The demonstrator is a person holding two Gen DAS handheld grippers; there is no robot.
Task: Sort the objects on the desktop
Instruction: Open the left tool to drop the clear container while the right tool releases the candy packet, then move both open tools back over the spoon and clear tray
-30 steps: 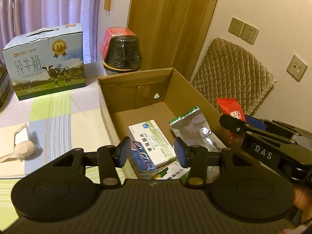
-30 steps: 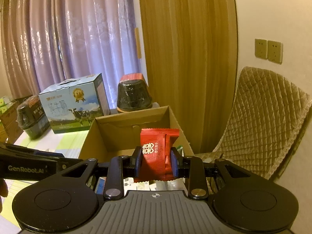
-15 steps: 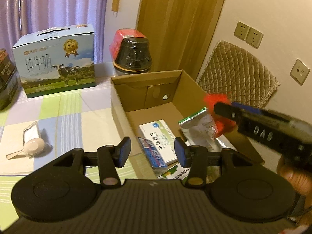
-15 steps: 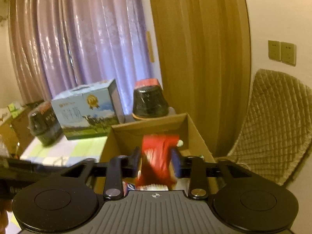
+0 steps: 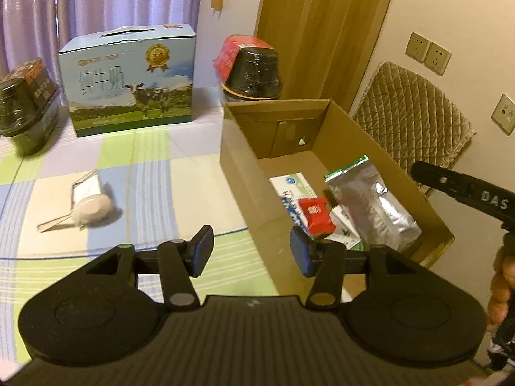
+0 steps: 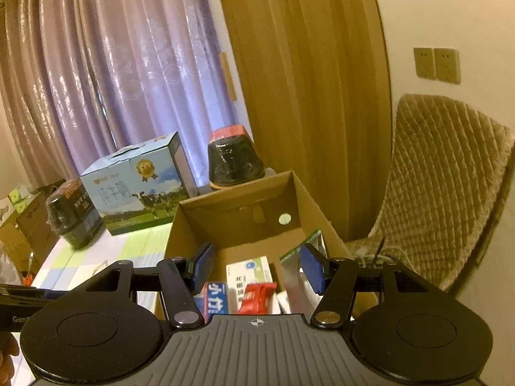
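The right gripper (image 6: 256,268), fingers spread and empty, hung over the cardboard box (image 5: 244,173) where the red sachet (image 5: 314,212) lay sorted; the left gripper (image 5: 252,251) stood likewise open above the desk (image 5: 154,173).

Cardboard box (image 5: 244,173): open-topped, brown, upright on bench. Red snack packet (image 5: 314,211): small, lying flat inside box atop the cartons. White medicine carton (image 5: 291,184): flat on box floor, partly covered by packet. Silver foil pouch (image 5: 373,202): green-edged, leaning against right wall. Blue-and-white carton (image 6: 215,300): near front-left inside box. White sachet with round lump (image 5: 90,204): loose on bench, left of box.
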